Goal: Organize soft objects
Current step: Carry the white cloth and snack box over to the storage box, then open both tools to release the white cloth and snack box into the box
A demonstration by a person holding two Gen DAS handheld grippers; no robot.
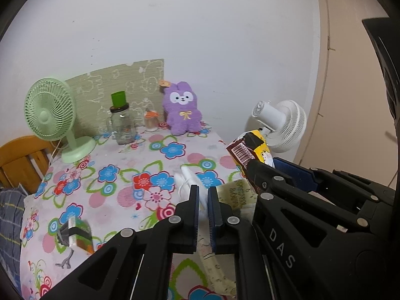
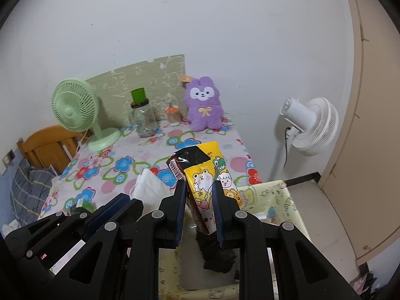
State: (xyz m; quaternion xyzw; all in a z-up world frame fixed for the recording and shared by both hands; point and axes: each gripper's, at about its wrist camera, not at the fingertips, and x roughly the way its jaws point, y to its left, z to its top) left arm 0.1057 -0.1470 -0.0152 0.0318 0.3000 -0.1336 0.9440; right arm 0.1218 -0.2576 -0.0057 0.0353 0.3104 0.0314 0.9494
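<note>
My right gripper [image 2: 198,187] is shut on a yellow and brown cartoon snack packet [image 2: 203,172] and holds it upright above a cream fabric basket [image 2: 280,195] beside the table; the packet also shows in the left wrist view [image 1: 250,150]. My left gripper [image 1: 203,192] is shut on a white face mask [image 1: 186,178], which also shows in the right wrist view [image 2: 152,187], just above the floral tablecloth [image 1: 112,175]. A purple plush bunny [image 1: 182,111] sits upright at the table's back against the wall. A dark soft item [image 2: 215,255] lies in the basket.
A green desk fan [image 1: 50,117], a glass jar with a green cup on top [image 1: 121,122] and a small orange-lidded jar [image 1: 151,120] stand at the back. A small boxed item [image 1: 77,235] lies near the front left. A white floor fan [image 2: 310,125] stands to the right. A wooden chair [image 1: 22,160] is to the left.
</note>
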